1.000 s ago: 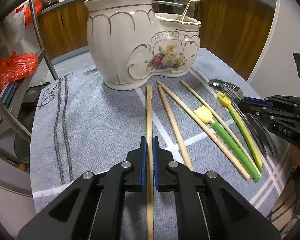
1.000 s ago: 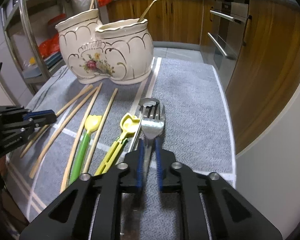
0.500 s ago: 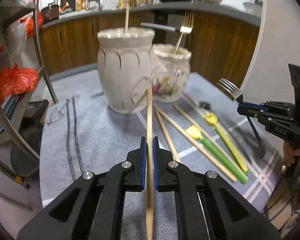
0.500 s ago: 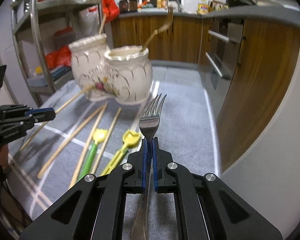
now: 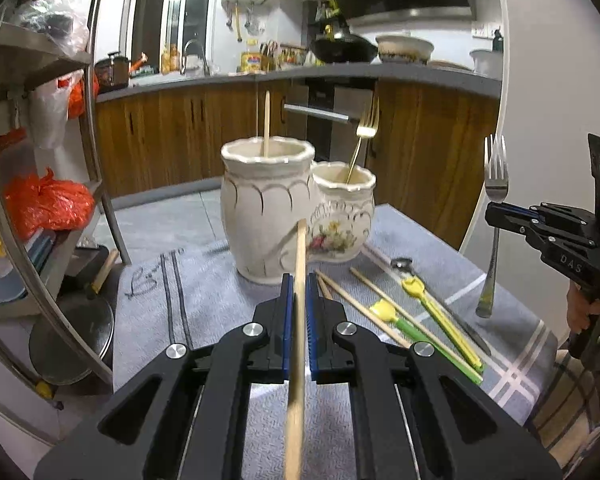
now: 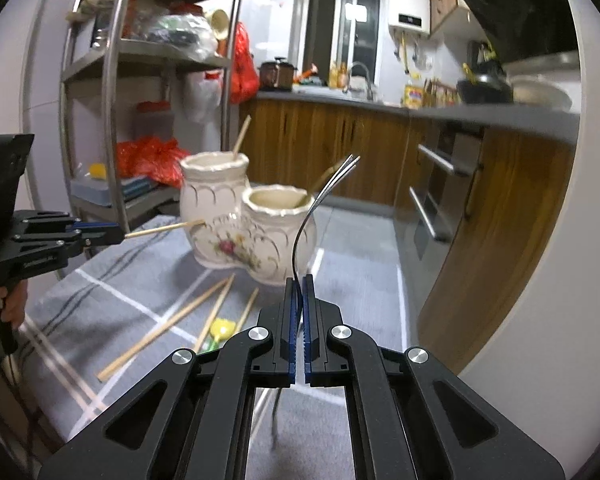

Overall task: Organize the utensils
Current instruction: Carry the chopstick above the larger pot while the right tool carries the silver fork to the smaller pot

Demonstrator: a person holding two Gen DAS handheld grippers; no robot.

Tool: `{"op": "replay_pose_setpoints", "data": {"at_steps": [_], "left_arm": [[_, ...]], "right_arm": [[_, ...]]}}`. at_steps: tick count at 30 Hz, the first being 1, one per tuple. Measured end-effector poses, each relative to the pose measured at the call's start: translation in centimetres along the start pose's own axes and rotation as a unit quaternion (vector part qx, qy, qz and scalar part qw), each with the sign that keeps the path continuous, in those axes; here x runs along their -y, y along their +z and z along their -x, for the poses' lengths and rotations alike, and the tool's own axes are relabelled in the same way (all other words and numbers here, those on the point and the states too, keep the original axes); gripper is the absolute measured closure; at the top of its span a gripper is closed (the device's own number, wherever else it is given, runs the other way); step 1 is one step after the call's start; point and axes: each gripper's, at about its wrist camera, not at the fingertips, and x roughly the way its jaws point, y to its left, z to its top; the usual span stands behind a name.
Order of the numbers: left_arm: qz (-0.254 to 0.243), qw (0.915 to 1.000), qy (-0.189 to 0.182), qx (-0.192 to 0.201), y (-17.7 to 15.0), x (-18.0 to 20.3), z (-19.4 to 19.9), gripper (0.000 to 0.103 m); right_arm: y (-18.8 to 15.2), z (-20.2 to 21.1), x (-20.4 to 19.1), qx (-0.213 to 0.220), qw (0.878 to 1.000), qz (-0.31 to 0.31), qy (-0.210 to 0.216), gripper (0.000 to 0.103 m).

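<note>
Both utensils have risen off the worktop [image 5: 204, 280]; left hand-held gripper [image 5: 296, 300] clenches a chopstick [image 5: 300, 248], right hand-held gripper [image 6: 299, 300] a steel fork [image 6: 324, 196]; next, tip each above the ceramic holder [image 5: 268, 208] and drop it into the matching pot.

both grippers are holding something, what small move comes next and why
Probably carry the chopstick in the left gripper up over the taller pot, which already holds one chopstick. The right gripper grips a silver fork that suits the shorter pot with the gold fork.
</note>
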Motion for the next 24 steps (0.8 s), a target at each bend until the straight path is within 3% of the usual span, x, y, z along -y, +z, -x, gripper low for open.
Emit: {"op": "replay_pose_setpoints", "data": {"at_steps": [7,11,15,24], "left_arm": [[-0.014,0.9998,-0.011,0.007,0.3,0.2,1.0,0.097],[-0.055,0.9950,-0.016,-0.082,-0.3,0.9,-0.8,0.097],[-0.066,0.9819,-0.027,-0.176,-2.0,1.0,-2.7,0.097],[-0.089,0.9594,-0.026,-0.266,-4.1,1.3,-3.9,0.094]], "right_arm": [[1.2,0.5,-0.4,0.017,1.000,0.005,0.008,0.100],[1.4,0.6,-0.6,0.018,1.000,0.005,0.008,0.100],[1.4,0.7,-0.3,0.017,1.000,-0.002,0.006,0.100],[1.4,0.8,0.1,0.018,1.000,-0.006,0.007,0.100]]}}
